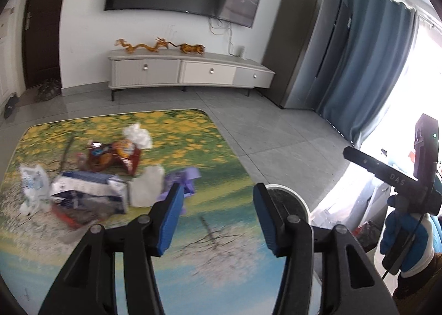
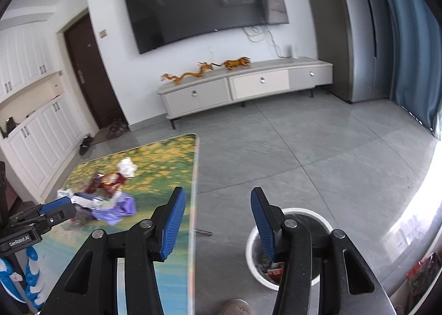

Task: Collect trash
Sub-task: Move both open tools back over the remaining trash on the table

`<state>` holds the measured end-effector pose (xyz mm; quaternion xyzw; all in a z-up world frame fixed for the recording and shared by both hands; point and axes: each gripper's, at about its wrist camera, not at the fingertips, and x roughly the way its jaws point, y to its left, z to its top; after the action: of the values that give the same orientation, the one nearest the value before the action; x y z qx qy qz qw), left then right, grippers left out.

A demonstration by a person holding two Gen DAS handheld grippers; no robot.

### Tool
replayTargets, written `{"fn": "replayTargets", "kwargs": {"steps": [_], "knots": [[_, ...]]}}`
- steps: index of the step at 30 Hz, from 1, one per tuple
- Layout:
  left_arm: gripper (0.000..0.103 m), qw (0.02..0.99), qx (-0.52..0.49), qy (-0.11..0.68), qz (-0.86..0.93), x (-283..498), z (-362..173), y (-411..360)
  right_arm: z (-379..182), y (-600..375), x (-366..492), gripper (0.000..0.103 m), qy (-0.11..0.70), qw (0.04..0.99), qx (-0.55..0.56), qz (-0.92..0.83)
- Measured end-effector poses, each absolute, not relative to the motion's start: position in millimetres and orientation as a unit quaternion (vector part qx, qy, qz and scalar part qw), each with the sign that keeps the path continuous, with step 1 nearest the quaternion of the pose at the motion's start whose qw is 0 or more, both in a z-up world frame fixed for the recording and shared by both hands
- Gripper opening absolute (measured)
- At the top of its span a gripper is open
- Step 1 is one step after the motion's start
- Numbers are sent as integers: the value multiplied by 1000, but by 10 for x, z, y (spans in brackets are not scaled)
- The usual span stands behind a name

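Gaping: two claws (image 1: 218, 221) (image 2: 218, 224), one bin (image 2: 317, 218).

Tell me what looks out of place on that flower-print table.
Loose litter is heaped on the table: a red snack bag, crumpled white paper, a purple wrapper. The white bin stands on the floor beside it, some trash already inside.

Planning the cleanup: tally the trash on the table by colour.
White crumpled pieces: 3
Red snack bags: 1
Blue-and-white packets: 1
Purple wrappers: 1
Total: 6, though blur may hide more.
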<state>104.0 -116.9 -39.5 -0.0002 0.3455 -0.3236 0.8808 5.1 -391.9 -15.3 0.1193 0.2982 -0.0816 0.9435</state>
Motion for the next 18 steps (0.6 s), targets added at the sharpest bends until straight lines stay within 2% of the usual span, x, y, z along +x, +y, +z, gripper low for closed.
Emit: {"fn": "replayTargets", "kwargs": {"steps": [13, 18], "knots": [[52, 917, -32, 314, -243, 1066, -324, 214, 85, -3235, 222, 48, 299, 951, 74, -23], [54, 921, -28, 320, -222, 1130, -439, 464, 8, -3048, 425, 48, 312, 948, 67, 0]]}}
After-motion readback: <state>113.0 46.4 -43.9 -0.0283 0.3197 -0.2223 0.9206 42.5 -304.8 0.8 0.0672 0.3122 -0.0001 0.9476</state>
